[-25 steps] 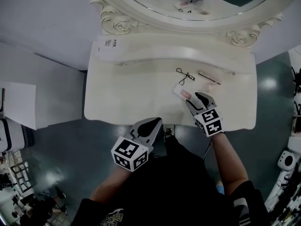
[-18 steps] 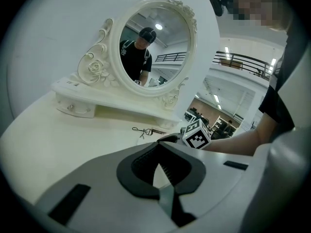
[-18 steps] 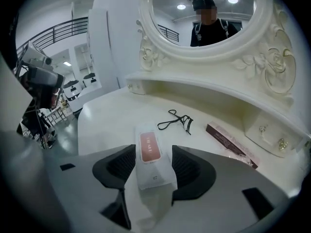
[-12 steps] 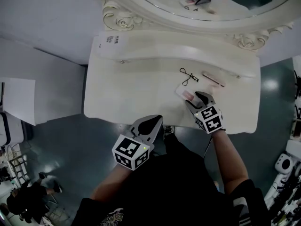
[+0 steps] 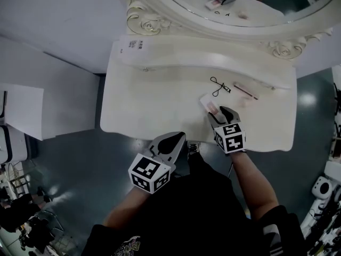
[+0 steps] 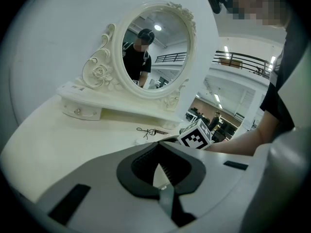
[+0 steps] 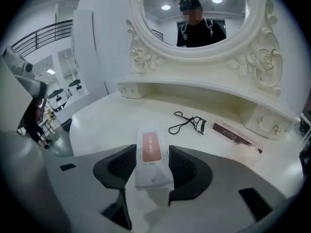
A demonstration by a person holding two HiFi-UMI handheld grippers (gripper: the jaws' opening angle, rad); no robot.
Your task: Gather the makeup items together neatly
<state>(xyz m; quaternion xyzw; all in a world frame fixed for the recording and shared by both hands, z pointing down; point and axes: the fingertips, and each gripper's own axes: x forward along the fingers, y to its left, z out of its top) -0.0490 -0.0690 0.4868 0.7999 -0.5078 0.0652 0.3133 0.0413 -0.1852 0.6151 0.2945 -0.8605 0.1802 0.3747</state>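
The dressing table (image 5: 160, 108) has open top on its left half. The left gripper (image 5: 171, 139), jaws together and empty, hangs off the front edge. The right gripper (image 5: 222, 113) has jaws that have just eased inward but stay wide, straddling the pink sachet (image 7: 149, 149) loosely, I think. The eyelash curler (image 5: 219, 85) and slim pink box (image 5: 245, 91) lie beyond.

Right gripper (image 5: 222, 113) moves up to the packet
Its jaws, just opened wider, now straddle the flat white packet with a pink window (image 7: 151, 152).

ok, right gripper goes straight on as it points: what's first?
Most likely the white packet, lying on the dressing table between the right gripper's open jaws, which have just been closing a little. Depth is unclear.
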